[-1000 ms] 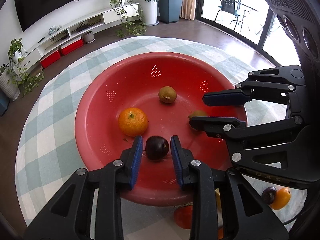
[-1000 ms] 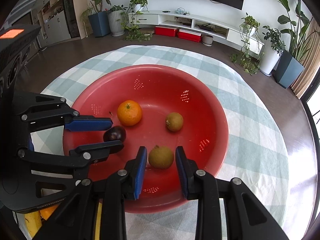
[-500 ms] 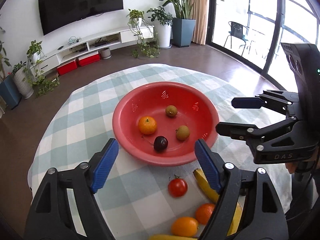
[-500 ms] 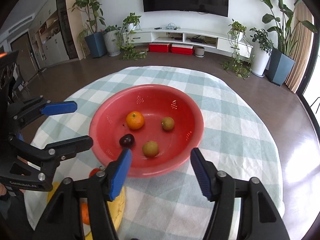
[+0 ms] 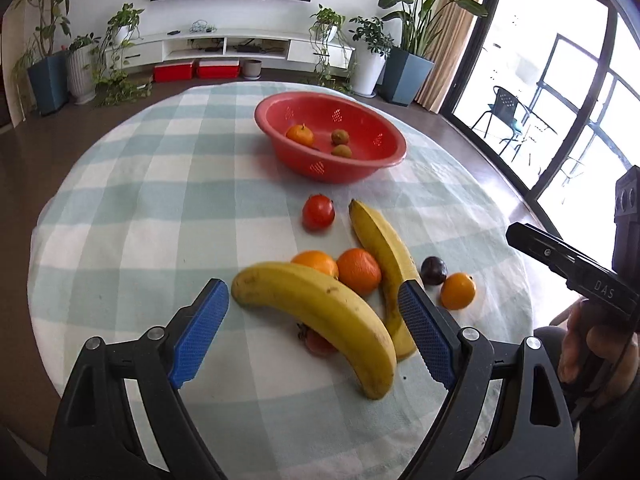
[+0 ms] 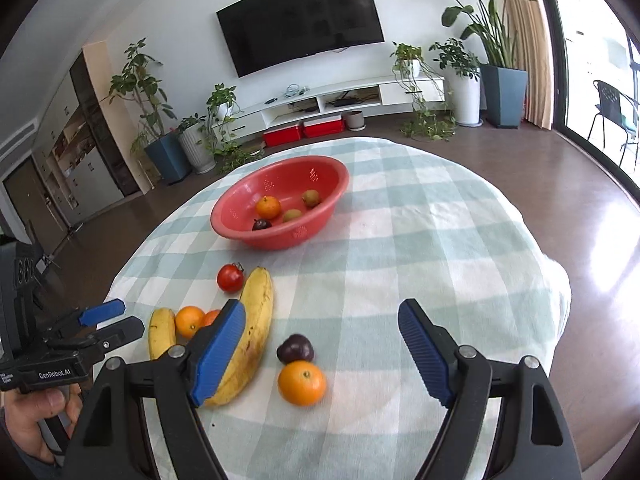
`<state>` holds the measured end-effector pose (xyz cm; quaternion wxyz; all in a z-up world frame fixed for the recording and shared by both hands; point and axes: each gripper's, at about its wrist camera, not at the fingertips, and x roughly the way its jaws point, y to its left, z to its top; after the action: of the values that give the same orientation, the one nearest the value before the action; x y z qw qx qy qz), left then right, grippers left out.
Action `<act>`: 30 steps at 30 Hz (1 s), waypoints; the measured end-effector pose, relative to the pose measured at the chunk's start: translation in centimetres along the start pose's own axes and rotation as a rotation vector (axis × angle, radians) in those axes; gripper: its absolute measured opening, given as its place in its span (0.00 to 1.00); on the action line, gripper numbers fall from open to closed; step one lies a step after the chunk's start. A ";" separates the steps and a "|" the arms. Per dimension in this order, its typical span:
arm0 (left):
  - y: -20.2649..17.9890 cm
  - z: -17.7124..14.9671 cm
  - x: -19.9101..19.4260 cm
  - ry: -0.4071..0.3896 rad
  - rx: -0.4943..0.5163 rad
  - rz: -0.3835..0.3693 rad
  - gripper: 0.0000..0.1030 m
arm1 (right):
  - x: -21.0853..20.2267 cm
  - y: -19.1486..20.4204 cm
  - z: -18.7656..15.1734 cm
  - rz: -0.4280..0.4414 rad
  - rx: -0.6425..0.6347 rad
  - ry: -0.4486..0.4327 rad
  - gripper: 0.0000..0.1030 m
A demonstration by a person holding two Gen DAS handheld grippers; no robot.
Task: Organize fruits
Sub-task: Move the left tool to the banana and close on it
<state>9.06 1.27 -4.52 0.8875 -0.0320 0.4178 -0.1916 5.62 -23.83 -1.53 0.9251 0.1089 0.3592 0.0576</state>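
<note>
- Left wrist view: the left gripper (image 5: 314, 332) hangs over the table (image 5: 120, 208) with its blue pads spread wide and nothing between them. Directly ahead lies the near banana (image 5: 320, 316), its long axis running from upper left to lower right across the gap. A second banana (image 5: 380, 248) lies beyond it, pointing away toward the red basket (image 5: 332, 140). Two oranges (image 5: 358, 270) sit between the bananas, a tomato (image 5: 318, 212) farther on, and a plum (image 5: 434, 270) with a lone orange (image 5: 458, 291) to the right. The basket, well apart from the loose fruit, holds an orange and two brownish fruits. The right gripper's body at the right edge reads "DAS".
- Right wrist view: the right gripper (image 6: 322, 350) is likewise spread wide and empty. The plum (image 6: 295, 348) and lone orange (image 6: 302, 383) lie touching, just ahead between the pads, so this gripper appears the nearer one for them. The second banana (image 6: 250, 320) passes behind the left pad. The left gripper (image 6: 116, 318) at lower left, pads apart, reads "GenRobot.AI".
</note>
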 end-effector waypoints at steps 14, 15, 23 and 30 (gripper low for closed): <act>-1.4 0.0 4.3 0.087 -0.020 0.075 0.84 | 0.2 1.0 -4.1 0.049 -0.005 0.050 0.79; -1.2 0.1 4.6 0.095 -0.024 0.080 0.84 | 0.2 0.9 -4.2 0.050 -0.002 0.052 0.79; -0.2 0.8 6.1 0.117 -0.031 0.077 0.81 | 0.2 0.7 -4.7 0.051 -0.001 0.054 0.79; 0.2 0.8 5.5 0.108 -0.026 0.025 0.59 | 0.2 0.6 -4.9 0.053 0.001 0.055 0.79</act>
<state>12.93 -0.62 -8.04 0.8656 -0.0279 0.4678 -0.1764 2.47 -22.43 -5.02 0.9129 0.1174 0.3815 0.0850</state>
